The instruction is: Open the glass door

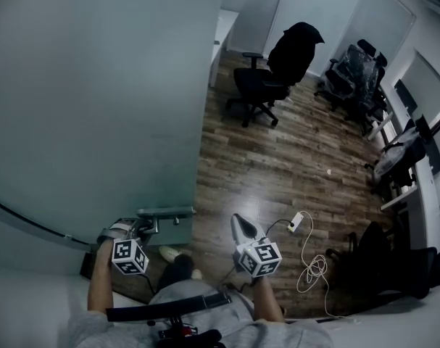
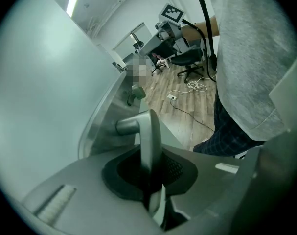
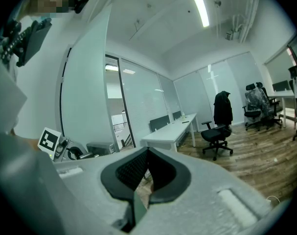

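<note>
Left gripper view shows the left gripper [image 2: 149, 180] with its fingers closed on the door handle [image 2: 147, 136]. The lever's long axis runs up between them, at the glass door's [image 2: 40, 97] free edge. The right gripper [image 3: 147, 176], fingers together and empty, is farther off.

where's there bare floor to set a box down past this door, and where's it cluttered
Bare wood floor runs between the glass door edge, the black office chair and the white cable. Crowded: the desks and chairs along the right side, and the doorway, where the left gripper grips the door handle.
</note>
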`<control>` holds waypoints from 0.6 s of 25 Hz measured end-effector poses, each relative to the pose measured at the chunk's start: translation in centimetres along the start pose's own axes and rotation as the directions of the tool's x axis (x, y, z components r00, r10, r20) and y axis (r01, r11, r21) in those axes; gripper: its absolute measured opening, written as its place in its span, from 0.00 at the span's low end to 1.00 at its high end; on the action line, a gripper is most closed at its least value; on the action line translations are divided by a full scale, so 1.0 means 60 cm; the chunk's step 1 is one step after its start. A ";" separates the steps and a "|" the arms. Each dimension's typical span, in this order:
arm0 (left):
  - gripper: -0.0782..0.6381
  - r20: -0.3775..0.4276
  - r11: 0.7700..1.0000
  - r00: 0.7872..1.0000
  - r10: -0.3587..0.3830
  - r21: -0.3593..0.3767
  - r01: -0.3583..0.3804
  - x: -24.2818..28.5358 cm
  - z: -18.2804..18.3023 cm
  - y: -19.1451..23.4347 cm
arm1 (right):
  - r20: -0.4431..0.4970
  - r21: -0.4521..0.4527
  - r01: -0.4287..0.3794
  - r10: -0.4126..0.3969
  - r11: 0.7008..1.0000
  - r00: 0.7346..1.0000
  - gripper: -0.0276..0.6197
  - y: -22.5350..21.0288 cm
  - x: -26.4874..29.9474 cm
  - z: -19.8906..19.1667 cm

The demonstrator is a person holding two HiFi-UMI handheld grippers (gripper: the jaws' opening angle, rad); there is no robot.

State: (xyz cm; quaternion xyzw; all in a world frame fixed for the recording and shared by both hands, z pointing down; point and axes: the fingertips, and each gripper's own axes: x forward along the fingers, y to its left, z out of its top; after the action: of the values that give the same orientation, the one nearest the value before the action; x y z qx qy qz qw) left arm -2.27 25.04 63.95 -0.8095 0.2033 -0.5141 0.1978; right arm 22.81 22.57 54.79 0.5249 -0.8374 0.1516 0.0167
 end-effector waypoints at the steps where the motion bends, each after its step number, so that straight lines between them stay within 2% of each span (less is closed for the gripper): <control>1: 0.17 -0.001 1.000 1.000 0.000 0.001 0.000 -0.001 0.001 0.000 | 0.000 0.001 0.001 -0.001 1.000 1.000 0.05 -0.001 0.000 0.001; 15: 0.16 0.003 1.000 1.000 0.011 0.022 -0.011 -0.001 0.001 -0.001 | -0.001 0.008 0.017 -0.017 1.000 1.000 0.05 -0.003 0.001 0.001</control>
State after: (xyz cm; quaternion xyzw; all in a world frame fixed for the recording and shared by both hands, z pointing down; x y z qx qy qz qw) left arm -2.25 25.14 63.91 -0.8069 0.2020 -0.5139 0.2098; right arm 22.92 22.44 54.77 0.5319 -0.8324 0.1548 0.0163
